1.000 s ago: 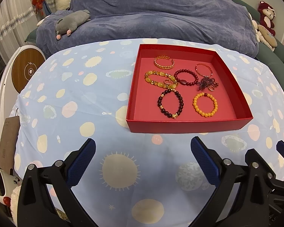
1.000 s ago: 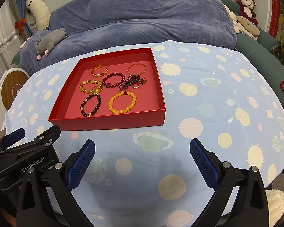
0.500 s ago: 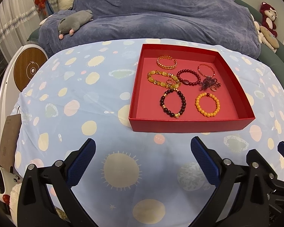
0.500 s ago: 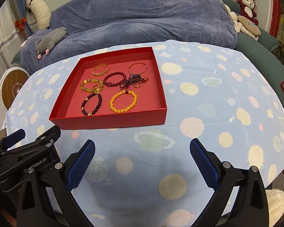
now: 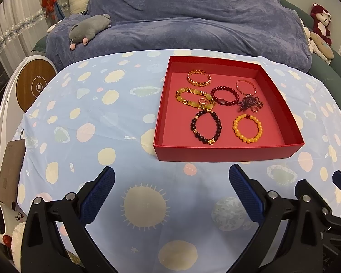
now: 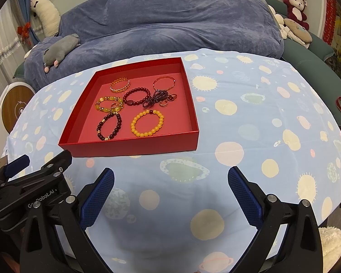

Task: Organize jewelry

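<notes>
- left gripper (image 5: pixel 170 182) and right gripper (image 6: pixel 170 182) hover side by side over the planet-print tablecloth (image 6: pixel 250 136), both spread wide and empty, on the near side of the red tray (image 5: pixel 225 153).
- ahead of both, the tray holds all the jewelry; it lies nearly straight ahead of the left gripper, and ahead-left of the right.
- nearest its front wall: the dark bead bracelet (image 5: pixel 205 127) and orange bead bracelet (image 5: pixel 247 128).
- farther back: the yellow stone bracelet (image 5: pixel 194 97), dark red bracelet (image 5: pixel 225 95) and gold cuff (image 5: pixel 199 77).
</notes>
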Tool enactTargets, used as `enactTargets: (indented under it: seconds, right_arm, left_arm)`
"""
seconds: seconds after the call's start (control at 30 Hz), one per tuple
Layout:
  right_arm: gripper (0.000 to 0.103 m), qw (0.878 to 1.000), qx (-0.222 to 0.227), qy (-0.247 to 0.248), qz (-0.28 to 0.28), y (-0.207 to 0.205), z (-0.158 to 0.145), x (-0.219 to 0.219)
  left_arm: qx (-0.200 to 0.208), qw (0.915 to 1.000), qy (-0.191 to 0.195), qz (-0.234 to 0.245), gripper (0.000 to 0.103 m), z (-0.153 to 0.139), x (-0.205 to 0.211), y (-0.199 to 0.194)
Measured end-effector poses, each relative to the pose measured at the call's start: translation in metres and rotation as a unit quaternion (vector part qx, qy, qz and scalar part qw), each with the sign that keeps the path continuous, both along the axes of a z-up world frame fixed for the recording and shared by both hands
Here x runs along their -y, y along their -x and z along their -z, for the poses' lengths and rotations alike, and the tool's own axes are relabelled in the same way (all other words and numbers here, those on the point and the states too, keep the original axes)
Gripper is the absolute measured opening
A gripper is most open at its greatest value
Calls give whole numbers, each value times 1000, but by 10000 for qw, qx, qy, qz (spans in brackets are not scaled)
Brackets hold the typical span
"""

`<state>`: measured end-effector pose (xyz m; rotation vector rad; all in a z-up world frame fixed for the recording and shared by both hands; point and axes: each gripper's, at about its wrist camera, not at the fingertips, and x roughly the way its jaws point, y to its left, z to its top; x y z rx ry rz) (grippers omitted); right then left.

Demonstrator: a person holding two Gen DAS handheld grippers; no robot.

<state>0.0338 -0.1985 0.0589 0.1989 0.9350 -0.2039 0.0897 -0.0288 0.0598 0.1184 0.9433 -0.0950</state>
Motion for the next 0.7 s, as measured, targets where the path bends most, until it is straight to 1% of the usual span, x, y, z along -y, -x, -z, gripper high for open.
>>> enactTargets:
  seconds: [0.33, 0.63, 0.7]
  right_arm:
    - [97, 10000, 9, -7, 1, 0, 0, 1]
    - [97, 10000, -3, 0, 6, 0, -1, 2]
    - [97, 10000, -10, 6, 9, 0, -1, 2]
  left_arm:
    - [16, 10000, 3, 5, 96, 0, 1, 0]
    - [164, 9998, -58, -3, 96, -3, 3, 1]
    - [132, 9999, -49, 6, 96, -3, 3, 0]
